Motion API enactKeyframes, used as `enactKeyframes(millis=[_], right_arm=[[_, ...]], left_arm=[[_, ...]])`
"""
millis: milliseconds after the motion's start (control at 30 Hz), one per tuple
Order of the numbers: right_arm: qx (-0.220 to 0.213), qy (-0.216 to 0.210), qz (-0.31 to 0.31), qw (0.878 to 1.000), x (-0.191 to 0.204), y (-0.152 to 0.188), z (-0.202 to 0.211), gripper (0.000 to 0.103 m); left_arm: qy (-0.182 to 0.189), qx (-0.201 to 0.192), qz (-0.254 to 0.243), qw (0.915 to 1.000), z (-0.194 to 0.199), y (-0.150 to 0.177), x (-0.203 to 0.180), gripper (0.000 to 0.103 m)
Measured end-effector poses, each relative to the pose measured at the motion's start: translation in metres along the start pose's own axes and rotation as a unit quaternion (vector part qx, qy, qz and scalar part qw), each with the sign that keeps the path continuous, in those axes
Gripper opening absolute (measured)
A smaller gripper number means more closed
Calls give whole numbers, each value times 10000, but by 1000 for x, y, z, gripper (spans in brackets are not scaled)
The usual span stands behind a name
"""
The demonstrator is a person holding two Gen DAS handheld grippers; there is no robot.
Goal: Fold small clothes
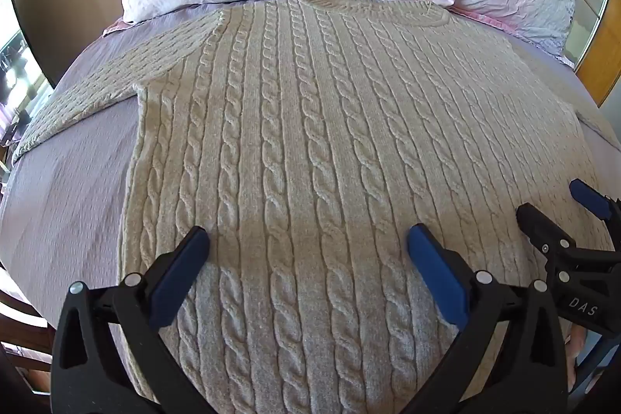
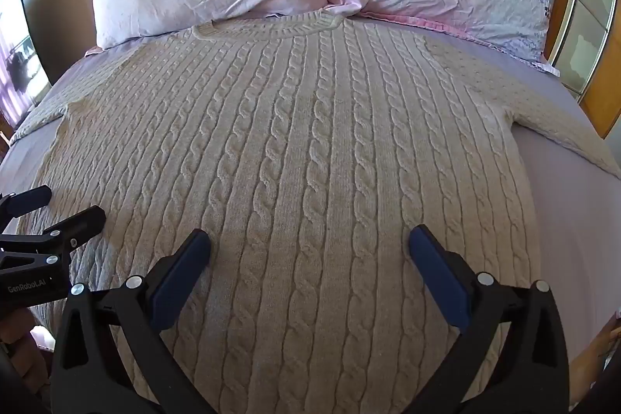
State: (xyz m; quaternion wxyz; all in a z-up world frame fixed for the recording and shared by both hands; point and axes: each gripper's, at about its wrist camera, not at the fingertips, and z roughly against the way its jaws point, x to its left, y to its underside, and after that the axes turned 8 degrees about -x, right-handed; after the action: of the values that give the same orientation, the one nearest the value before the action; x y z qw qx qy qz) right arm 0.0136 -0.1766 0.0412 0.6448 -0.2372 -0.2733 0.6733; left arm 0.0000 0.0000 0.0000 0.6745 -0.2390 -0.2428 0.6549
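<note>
Left wrist: sweater (image 1: 310, 142) lies flat on bed (image 1: 70, 189); my left gripper (image 1: 308, 243) hovers above, fingers apart.

Right wrist: right gripper (image 2: 310, 245) spread wide, empty. Knit looks thick, soft, floppy; I'd pinch a sleeve (image 2: 551, 119) cuff.

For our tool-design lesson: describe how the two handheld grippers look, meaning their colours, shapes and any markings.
Both the left gripper and the right gripper have black angular frames with silver rivets and flat blue pads on the fingers. One body reads "DAS" in white, the other "GenRobot.AI". No cables or sleeves show.
</note>
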Motion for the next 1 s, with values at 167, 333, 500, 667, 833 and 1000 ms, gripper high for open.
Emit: enactKeyframes(millis=[167, 333, 500, 667, 833, 1000], right_arm=[[12, 4, -10, 10000, 0, 0, -1, 102], [24, -5, -5, 10000, 1, 1, -2, 102], [33, -4, -5, 10000, 1, 1, -2, 102], [43, -3, -6, 10000, 1, 1, -2, 102], [48, -1, -7, 10000, 2, 1, -2, 102], [57, 0, -8, 10000, 2, 1, -2, 102]], left_arm=[[-1, 3, -3, 10000, 0, 0, 0, 101], [-1, -1, -3, 10000, 0, 0, 0, 101], [-1, 0, -2, 10000, 0, 0, 0, 101], [-2, -2, -2, 10000, 0, 0, 0, 101], [-2, -3, -2, 10000, 0, 0, 0, 101], [-2, -5, -3, 10000, 0, 0, 0, 101]])
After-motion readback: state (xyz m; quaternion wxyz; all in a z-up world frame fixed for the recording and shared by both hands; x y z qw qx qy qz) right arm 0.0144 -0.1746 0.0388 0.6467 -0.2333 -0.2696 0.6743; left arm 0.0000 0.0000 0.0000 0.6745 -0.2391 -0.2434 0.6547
